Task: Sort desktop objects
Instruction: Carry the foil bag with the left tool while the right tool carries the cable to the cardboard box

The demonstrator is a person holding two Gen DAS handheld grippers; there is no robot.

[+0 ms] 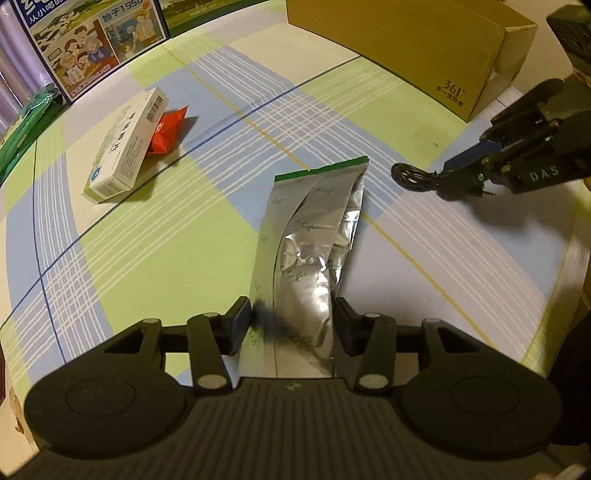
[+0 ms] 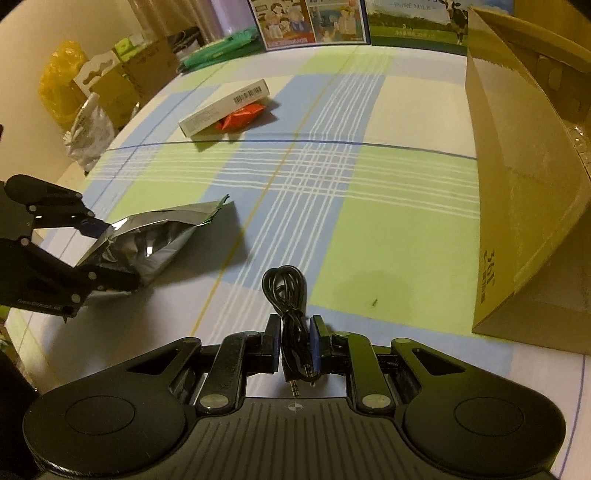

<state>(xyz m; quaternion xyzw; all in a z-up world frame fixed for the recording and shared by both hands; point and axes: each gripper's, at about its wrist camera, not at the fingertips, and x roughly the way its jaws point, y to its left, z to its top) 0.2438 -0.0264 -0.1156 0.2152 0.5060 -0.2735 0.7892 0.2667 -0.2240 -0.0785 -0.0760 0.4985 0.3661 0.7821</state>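
Left tongs (image 1: 291, 325) clamped on one foil pouch (image 1: 314, 236): crinkled silver film, green-printed, green strip along the far sealed edge. Near end sits between the pads; the rest runs forward from the tongs, far edge low over the counter (image 1: 147, 266), contact there unclear. Pads pressed into both sides, gap about pouch-wide.

Right tongs (image 2: 295, 343) nearly closed on one black cable (image 2: 286, 295): thin rubbery cord, coiled into a tight loop that pokes out ahead of the pads. Two metal jack plugs hang at the near end, just behind the blue pads. From the left wrist view the right tongs (image 1: 461, 184) are off to the right of the pouch, loop resting on or just over the counter.

Counter is covered by a plaid cloth: green, blue and cream blocks with thin white and navy lines, smooth.

Ahead-left of both tongs: one white carton (image 1: 125, 147), long rectangular, barcode on its end, tilted up onto one red crinkly packet (image 1: 168, 131), touching it.

Ahead-right of the right tongs: one brown cardboard box (image 2: 517, 184), matte, open.

Far edge: printed milk cartons (image 2: 314, 22), count unclear; green bag (image 2: 218, 51) beside them.
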